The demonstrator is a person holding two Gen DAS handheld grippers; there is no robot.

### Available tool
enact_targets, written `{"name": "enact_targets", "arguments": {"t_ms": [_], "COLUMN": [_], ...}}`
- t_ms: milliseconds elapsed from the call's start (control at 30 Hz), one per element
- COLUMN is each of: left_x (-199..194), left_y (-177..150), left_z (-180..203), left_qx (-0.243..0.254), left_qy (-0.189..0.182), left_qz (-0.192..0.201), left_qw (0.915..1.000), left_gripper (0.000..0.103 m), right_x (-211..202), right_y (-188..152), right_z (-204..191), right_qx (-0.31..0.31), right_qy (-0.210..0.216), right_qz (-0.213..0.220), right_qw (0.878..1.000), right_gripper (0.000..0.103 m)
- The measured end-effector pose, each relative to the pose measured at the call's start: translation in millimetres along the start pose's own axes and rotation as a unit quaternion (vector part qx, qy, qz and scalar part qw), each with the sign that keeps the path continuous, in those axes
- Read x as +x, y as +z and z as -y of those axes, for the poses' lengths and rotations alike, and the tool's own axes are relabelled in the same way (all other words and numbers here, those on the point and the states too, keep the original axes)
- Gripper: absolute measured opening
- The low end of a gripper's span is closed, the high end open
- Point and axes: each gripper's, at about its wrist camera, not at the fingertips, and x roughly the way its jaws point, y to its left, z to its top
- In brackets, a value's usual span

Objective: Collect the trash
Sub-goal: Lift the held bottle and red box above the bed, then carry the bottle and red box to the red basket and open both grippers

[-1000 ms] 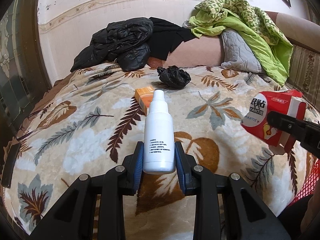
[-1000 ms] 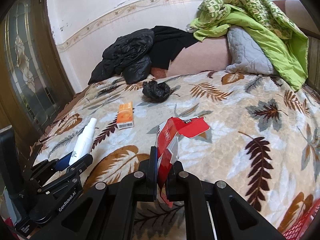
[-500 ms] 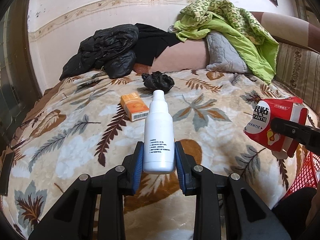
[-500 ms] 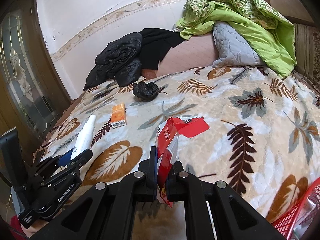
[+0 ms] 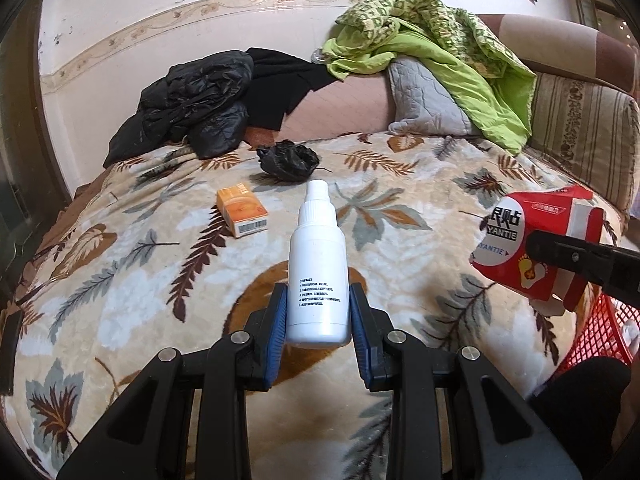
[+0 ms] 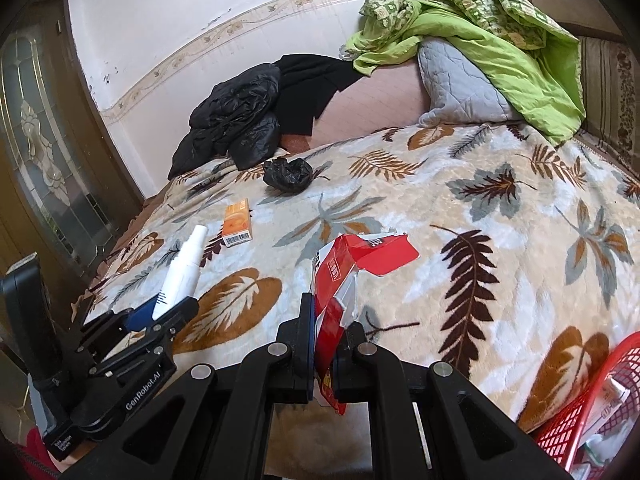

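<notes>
Two items left on the bed's leaf-print blanket (image 5: 400, 208), orange box (image 5: 242, 214) and crumpled black bag (image 5: 289, 159), left tool (image 5: 319, 314) pinching white spray bottle (image 5: 319, 272), right tool (image 6: 324, 334) pinching torn red packet (image 6: 348, 268), red basket (image 6: 584, 412) at bed's edge holding wrappers.

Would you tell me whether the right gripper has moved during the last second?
Yes. The right gripper, shut on the red packet, has drawn back from the orange box toward the red basket.

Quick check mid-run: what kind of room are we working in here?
Most likely a bedroom: a bed under a leaf-print blanket, a grey pillow and green quilt heaped at its head, a black jacket dumped beside them.
</notes>
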Motion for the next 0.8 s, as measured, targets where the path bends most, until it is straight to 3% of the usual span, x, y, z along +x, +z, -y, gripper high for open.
{"name": "enact_targets", "arguments": {"t_ms": [567, 800], "left_x": [-8, -17], "left_y": [-7, -5], "left_z": [26, 37], "left_qx": [0.022, 0.027], "left_qy": [-0.013, -0.028], "left_qz": [-0.012, -0.013], "left_qw": [0.9996, 0.9991], "left_gripper": [0.029, 0.029], "right_x": [-10, -33], "right_y": [0, 3], "right_z": [7, 16], "right_qx": [0.015, -0.007], "right_qy": [-0.003, -0.046], "right_qz": [0.006, 0.012], "right_qw": [1.0, 0.999], "right_gripper": [0.006, 0.006]}}
